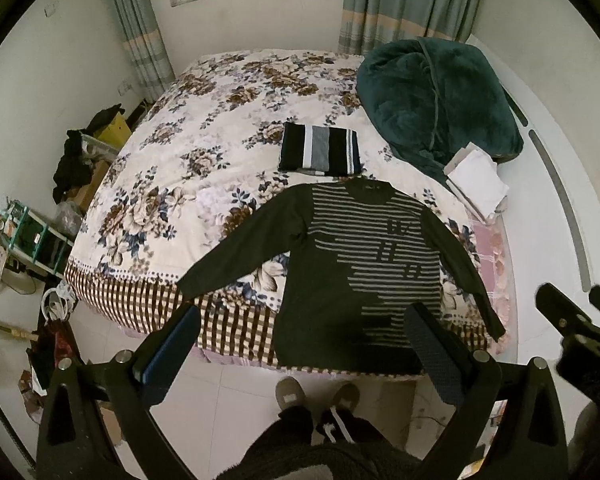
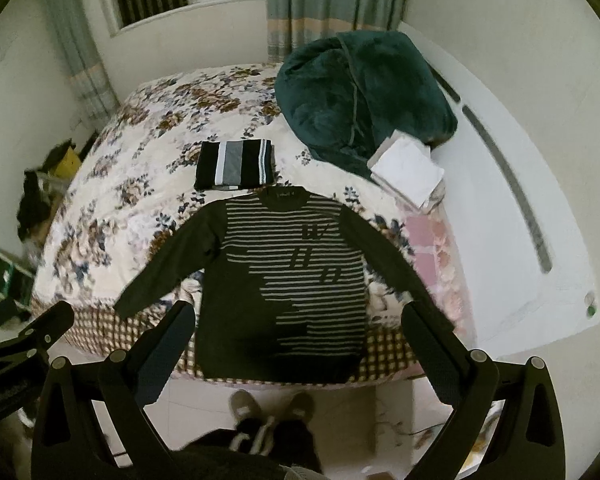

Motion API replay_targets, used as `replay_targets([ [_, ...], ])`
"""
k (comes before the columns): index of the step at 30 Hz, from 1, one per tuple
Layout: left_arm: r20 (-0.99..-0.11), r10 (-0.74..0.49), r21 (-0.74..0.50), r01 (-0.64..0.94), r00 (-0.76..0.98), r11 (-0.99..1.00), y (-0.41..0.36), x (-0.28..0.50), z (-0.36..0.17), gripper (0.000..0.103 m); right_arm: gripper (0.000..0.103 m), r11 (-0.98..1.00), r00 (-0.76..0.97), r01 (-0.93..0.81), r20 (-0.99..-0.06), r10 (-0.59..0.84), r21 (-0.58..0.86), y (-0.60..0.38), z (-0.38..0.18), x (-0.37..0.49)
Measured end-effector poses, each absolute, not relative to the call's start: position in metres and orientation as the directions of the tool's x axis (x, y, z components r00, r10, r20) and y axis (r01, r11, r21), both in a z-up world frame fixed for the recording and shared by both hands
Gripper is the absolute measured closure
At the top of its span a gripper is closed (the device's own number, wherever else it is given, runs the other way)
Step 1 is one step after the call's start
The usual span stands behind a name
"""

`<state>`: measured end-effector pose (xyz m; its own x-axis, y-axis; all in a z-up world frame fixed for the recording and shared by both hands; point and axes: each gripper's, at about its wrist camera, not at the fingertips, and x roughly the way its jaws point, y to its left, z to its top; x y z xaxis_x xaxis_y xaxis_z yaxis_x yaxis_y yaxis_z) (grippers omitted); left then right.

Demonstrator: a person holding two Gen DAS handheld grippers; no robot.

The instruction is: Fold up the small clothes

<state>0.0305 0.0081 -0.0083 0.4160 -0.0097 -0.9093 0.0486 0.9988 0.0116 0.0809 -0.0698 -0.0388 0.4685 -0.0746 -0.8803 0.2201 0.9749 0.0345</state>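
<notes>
While both my grippers hang above the near edge of the bed (image 1: 148, 216), each has its jaws spread wide and holds nothing. My left gripper (image 1: 300, 344) and my right gripper (image 2: 296, 340) look down on the dark striped sweater (image 1: 364, 264), which lies flat, front up, sleeves angled out, its hem at the bed's edge. It looks like a soft, light knit, so I judge it will sag and stretch if lifted by one point. I would pinch a sleeve cuff and the shoulder seam together. A folded striped garment (image 1: 320, 150) lies just beyond the collar.
</notes>
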Motion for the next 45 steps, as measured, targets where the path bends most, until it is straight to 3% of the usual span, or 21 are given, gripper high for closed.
replay_targets([
  [5,-0.877,-0.03,-0.007,0.05,0.48,0.999,0.007,0.054,-0.021,0.0,0.0,0.909,0.41,0.406,-0.907,-0.095,0.089,-0.117,-0.083,0.068],
  [13,-0.839,-0.038,0.03,0.116,0.543,0.993,-0.02,0.101,-0.088,0.0,0.0,0.615,0.195,0.788,-0.952,-0.234,0.01,-0.251,-0.197,0.007],
  [23,-0.898,0.137,0.214,0.143,0.419,0.966,-0.095,0.159,-0.226,0.0,0.0,0.163,0.095,0.982,-0.995,0.003,0.094,-0.427,-0.446,-0.04],
  [26,-0.916,0.173,0.242,0.154,0.361,0.958,-0.118,0.171,-0.271,0.0,0.011,0.048,0.104,0.993,-0.994,0.04,0.106,-0.466,-0.508,-0.044],
  [28,-0.929,0.178,0.243,0.173,0.324,0.955,-0.139,0.179,-0.308,0.0,0.024,0.008,0.103,0.995,-0.994,0.028,0.103,-0.486,-0.537,-0.038],
  [41,-0.964,0.182,0.228,0.251,0.191,0.941,-0.224,0.229,-0.485,0.0,0.026,-0.22,0.04,0.975,-0.999,0.019,0.034,-0.599,-0.708,-0.008],
  [43,-0.965,0.182,0.228,0.267,0.187,0.936,-0.232,0.236,-0.506,0.0,0.049,-0.226,0.061,0.972,-0.998,0.007,0.058,-0.603,-0.722,0.0],
  [45,-0.966,0.18,0.228,0.278,0.188,0.933,-0.238,0.241,-0.52,0.0,0.059,-0.192,0.028,0.981,-0.999,-0.02,0.031,-0.604,-0.727,0.013],
])
